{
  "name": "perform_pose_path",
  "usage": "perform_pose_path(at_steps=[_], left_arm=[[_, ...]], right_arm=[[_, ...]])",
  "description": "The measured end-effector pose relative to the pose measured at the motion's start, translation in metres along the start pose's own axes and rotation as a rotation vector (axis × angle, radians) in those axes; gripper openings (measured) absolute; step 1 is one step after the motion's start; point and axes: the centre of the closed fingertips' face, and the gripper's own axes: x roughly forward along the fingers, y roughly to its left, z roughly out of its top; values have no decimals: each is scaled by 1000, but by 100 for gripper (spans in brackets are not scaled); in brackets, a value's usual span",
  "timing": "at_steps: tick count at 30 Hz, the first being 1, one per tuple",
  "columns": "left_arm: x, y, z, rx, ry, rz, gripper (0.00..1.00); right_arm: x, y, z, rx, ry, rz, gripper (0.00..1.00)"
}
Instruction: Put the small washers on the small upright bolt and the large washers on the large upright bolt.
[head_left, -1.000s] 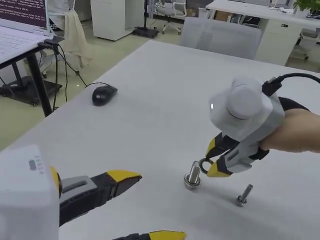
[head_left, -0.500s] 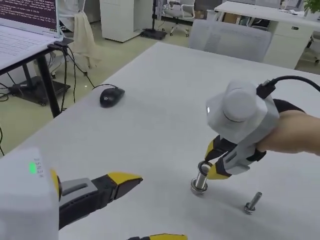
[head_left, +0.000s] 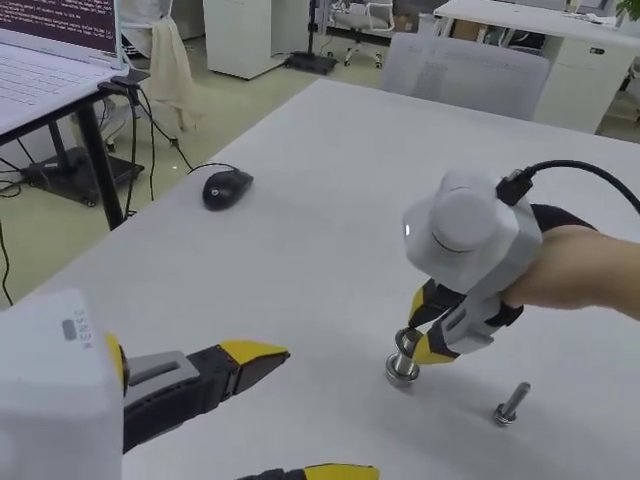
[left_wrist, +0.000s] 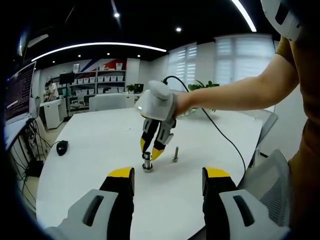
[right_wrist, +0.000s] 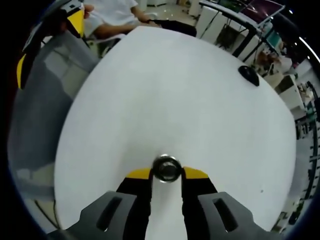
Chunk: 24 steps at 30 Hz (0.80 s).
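White table (head_left: 330, 200): all task parts are found on it, at the near right in the head view.

Left gripper (head_left: 322, 414): held low at the near left, jaws wide apart, nothing between them. Its own view confirms the gap (left_wrist: 167, 176).

Right gripper (head_left: 418, 332): held in a hand, tips pointed down at the large bolt (head_left: 403, 362). From the left gripper view, this gripper (left_wrist: 152, 149) is seen side-on directly above the bolt (left_wrist: 147, 163).

Mouse (head_left: 227, 187): noted at the far left, well apart from the work.

Large bolt: upright, near the table's centre-right.

Small bolt (head_left: 509, 404): just right of the large one, not touching. It is seen obliquely in the head view; the left gripper view shows it upright (left_wrist: 175, 154).

Washer (right_wrist: 166, 168): resolved in the right gripper view, where the yellow tips (right_wrist: 166, 174) are closed against its two sides. Whether it is already threaded over the bolt cannot be told.
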Motion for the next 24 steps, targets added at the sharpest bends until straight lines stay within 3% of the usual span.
perform_pose_path(at_steps=[12, 24], left_arm=[[1, 2, -4, -7, 10, 0, 54], [2, 4, -5, -12, 14, -1, 54]], right_arm=[[20, 3, -8, 10, 13, 18, 22], [29, 4, -9, 20, -4, 23, 23]])
